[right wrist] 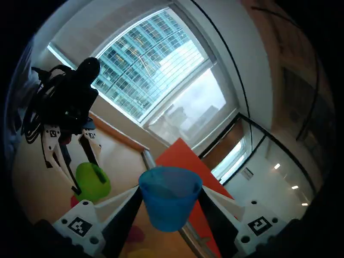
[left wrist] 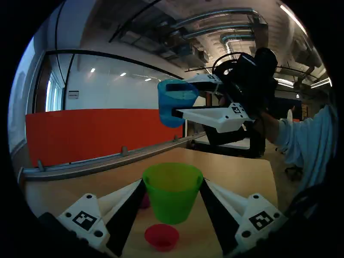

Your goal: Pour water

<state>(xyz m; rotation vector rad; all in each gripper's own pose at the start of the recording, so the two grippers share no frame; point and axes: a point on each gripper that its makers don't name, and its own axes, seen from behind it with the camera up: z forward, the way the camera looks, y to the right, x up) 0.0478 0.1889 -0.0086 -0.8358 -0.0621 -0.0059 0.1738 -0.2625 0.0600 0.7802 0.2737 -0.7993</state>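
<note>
Light wooden table (left wrist: 241, 172), orange partition panel (left wrist: 94, 133) behind it. Left gripper (left wrist: 172, 189) clamps both fingers on green plastic cup (left wrist: 173, 200), upright and low by the table, resting or lifted cannot tell; likely steadied as receiver. Right gripper (right wrist: 170, 193) pinches translucent blue plastic cup (right wrist: 170, 206) the same way, raised higher than the green one and apart from it, probably lining up the pour. Water inside unclear. 1 small red cup (left wrist: 161, 236) sits on the table, untouched.
</note>
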